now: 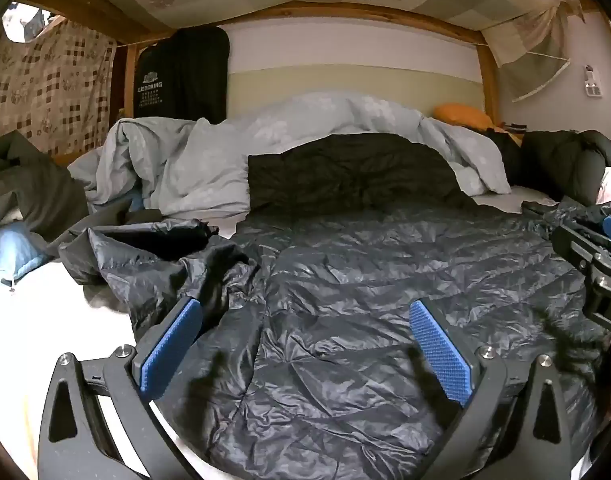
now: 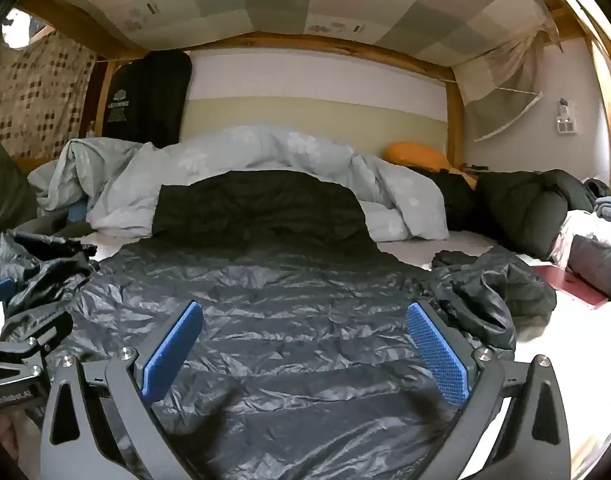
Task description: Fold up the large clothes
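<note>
1. The left claw (image 1: 305, 344) stood wide, its 2 blue pads (image 1: 441, 352) well apart and nothing gripped between them; it hovered over the near part of the jacket, tipped slightly downward.
2. The right claw (image 2: 305, 348) was equally wide, with nothing between its pads (image 2: 173, 352), and it hung above the same garment farther to the right.
3. Each claw showed at the edge of the other's view, so the 2 sat side by side.
4. The dark quilted puffer jacket (image 1: 365, 280) lay spread flat on the bed (image 1: 37, 312), its shiny fabric creased across the body.
5. Its left sleeve (image 1: 153, 252) lay crumpled and bunched beside the body, on the white sheet.
6. Its right sleeve (image 2: 485, 296) was likewise bunched up at the opposite side.
7. Beyond the jacket's far end lay a black padded garment (image 2: 261, 208), partly under a rumpled pale blue duvet (image 2: 241, 152).
8. An orange pillow (image 2: 417, 154) sat at the far right by the wooden bed frame (image 2: 455, 128).
9. A dark green puffer coat (image 2: 521, 204) lay heaped to the right.
10. A black cloth with white print (image 1: 181, 76) hung at the far left, beside a checked curtain (image 1: 45, 88).
</note>
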Available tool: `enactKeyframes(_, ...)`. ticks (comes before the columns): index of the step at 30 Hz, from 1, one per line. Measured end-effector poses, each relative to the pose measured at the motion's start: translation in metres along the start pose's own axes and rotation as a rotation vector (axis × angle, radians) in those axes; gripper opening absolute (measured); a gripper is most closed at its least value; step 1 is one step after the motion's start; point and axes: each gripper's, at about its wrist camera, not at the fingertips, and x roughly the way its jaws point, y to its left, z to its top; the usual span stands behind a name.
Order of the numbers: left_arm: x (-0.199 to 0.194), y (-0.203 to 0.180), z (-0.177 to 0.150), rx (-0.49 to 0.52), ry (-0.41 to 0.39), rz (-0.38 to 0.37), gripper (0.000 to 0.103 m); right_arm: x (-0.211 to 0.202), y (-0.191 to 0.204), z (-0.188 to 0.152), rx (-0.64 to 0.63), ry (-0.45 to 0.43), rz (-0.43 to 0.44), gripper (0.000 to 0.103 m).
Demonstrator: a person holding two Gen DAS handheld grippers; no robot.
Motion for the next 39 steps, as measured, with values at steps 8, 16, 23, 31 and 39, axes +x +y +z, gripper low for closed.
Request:
enactKeyframes(8,-0.01,-0.01,0.002,0.064,-0.067,0.018,0.103,0.002,-0.01,-0.001,0.056,0.013,-0.012,0.102)
enactKeyframes(16,-0.011,-0.016,-0.001,0.093,-0.079,0.006,0.103,0.004,-0.015,0.0,0.078,0.045,-0.016,0.102)
enactKeyframes(23,-0.009,-0.018,-0.002,0.099,-0.065,-0.012,0.103,0.004,-0.013,0.0,0.066,0.047,-0.029,0.102)
enactKeyframes(31,-0.006,-0.018,-0.001,0.097,-0.05,0.012,0.103,-0.001,-0.007,0.003,0.011,0.014,-0.048,0.102)
enactKeyframes(39,-0.003,-0.017,-0.001,0.095,-0.037,0.016,0.103,-0.004,-0.005,0.004,0.002,0.008,-0.039,0.102)
